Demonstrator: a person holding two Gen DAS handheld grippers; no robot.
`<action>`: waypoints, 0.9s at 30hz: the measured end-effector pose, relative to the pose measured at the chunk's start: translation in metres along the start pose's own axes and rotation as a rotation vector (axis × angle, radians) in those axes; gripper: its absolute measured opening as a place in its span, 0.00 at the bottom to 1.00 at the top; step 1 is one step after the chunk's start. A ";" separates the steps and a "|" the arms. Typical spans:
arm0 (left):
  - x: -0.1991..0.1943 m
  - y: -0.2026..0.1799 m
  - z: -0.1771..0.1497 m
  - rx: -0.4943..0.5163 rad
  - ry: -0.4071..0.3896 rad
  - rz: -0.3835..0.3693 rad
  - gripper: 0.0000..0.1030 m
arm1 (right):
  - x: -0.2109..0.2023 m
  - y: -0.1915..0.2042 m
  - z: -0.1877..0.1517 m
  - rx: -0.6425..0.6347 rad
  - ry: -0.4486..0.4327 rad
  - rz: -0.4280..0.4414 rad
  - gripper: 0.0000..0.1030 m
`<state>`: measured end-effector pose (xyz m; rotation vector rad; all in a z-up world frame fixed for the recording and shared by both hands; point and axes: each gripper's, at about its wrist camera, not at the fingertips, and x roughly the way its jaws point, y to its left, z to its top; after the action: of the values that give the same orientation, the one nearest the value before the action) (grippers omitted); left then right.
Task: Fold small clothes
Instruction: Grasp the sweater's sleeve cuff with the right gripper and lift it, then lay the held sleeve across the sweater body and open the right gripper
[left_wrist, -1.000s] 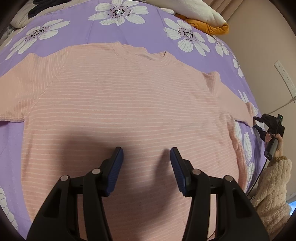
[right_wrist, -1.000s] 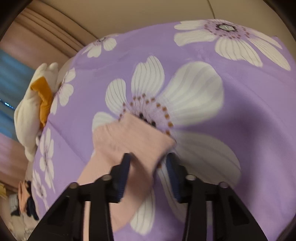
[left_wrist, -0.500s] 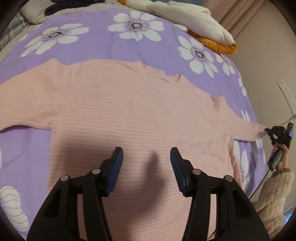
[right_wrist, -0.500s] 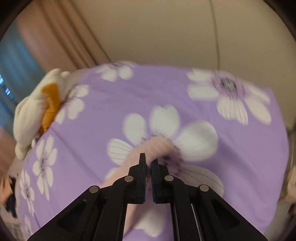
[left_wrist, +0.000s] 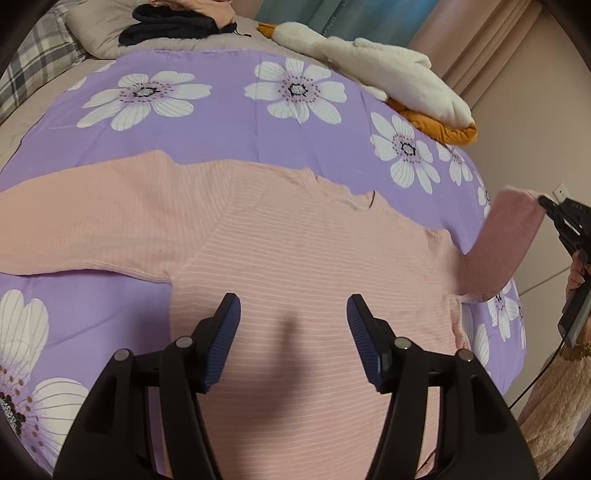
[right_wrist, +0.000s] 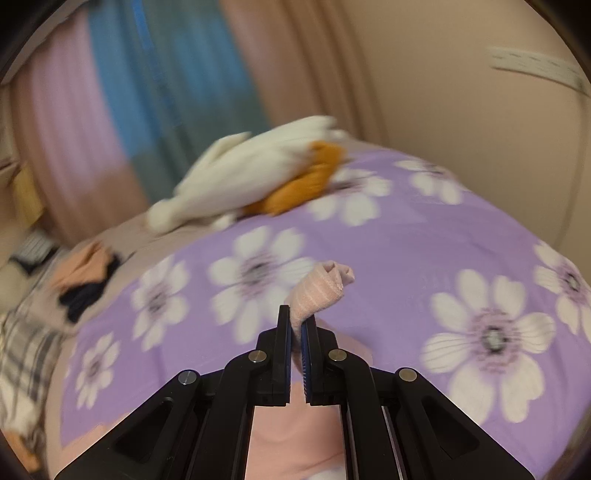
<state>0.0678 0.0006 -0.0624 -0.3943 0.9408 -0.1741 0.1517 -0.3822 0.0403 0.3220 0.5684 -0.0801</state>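
A pink striped long-sleeved top (left_wrist: 295, 266) lies flat on the purple flowered bedspread (left_wrist: 221, 122), neck away from me. My left gripper (left_wrist: 293, 317) is open and empty, hovering over the top's body. My right gripper (right_wrist: 296, 325) is shut on the right sleeve's cuff (right_wrist: 321, 290) and holds it lifted off the bed. In the left wrist view the right gripper (left_wrist: 550, 208) sits at the far right with the raised sleeve (left_wrist: 506, 240) hanging from it. The left sleeve (left_wrist: 81, 225) lies spread out flat to the left.
A white and orange plush toy (left_wrist: 388, 77) lies at the bed's far right; it also shows in the right wrist view (right_wrist: 258, 173). Dark and peach clothes (left_wrist: 177, 22) rest on a pillow at the far end. A wall (left_wrist: 535, 110) borders the bed's right side.
My right gripper closed on the sleeve cuff and lifted it off the bedspread. My left gripper pulled back, so more of the bed shows; it stayed open.
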 end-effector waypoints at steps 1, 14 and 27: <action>-0.002 0.001 0.001 -0.003 -0.003 0.000 0.59 | 0.001 0.010 -0.004 -0.014 0.007 0.016 0.06; -0.019 0.028 -0.007 -0.040 -0.029 0.017 0.60 | 0.055 0.141 -0.116 -0.222 0.295 0.166 0.06; -0.011 0.045 -0.018 -0.062 0.011 0.038 0.60 | 0.102 0.171 -0.208 -0.248 0.550 0.147 0.06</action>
<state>0.0454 0.0404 -0.0815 -0.4327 0.9654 -0.1128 0.1583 -0.1522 -0.1329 0.1391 1.0864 0.2268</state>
